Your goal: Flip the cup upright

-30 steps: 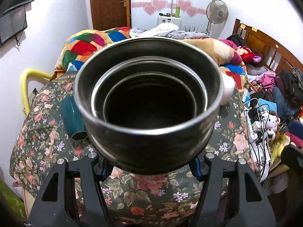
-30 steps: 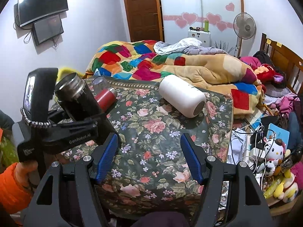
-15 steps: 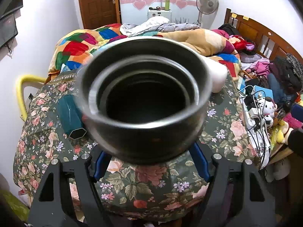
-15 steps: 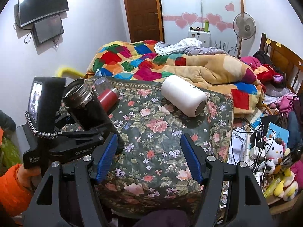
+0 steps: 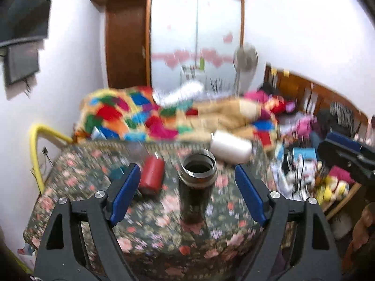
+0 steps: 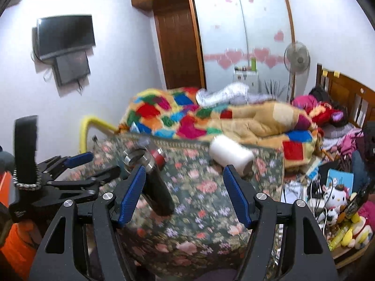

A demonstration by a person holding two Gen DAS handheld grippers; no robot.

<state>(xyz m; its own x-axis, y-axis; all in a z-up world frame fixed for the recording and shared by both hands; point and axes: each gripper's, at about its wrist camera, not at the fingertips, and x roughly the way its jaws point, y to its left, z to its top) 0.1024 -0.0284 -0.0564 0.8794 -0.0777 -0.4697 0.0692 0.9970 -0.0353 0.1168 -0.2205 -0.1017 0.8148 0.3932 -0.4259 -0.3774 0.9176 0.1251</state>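
A dark metal cup [image 5: 196, 185] with a steel rim stands upright on the floral tablecloth [image 5: 150, 229], mouth up. My left gripper [image 5: 187, 196] is open and pulled back, the cup standing free between and beyond its blue pads. In the right wrist view the cup [image 6: 152, 180] shows at left, with the left gripper [image 6: 77, 171] open beside it. My right gripper [image 6: 182, 194] is open and empty above the table's front. A white cup [image 5: 230, 146] lies on its side at the table's far right; it also shows in the right wrist view [image 6: 230, 153]. A red cup [image 5: 152, 175] lies at the left.
A teal cup [image 5: 116, 173] lies behind the left pad. A bed with a patchwork quilt [image 6: 187, 114] is behind the table. Cables, toys and clutter [image 6: 335, 201] crowd the right side. A yellow pipe [image 5: 37, 140] runs along the left wall.
The left gripper has let go of the dark cup and drawn back; the cup now stands upright on the table. The right gripper has lifted slightly.
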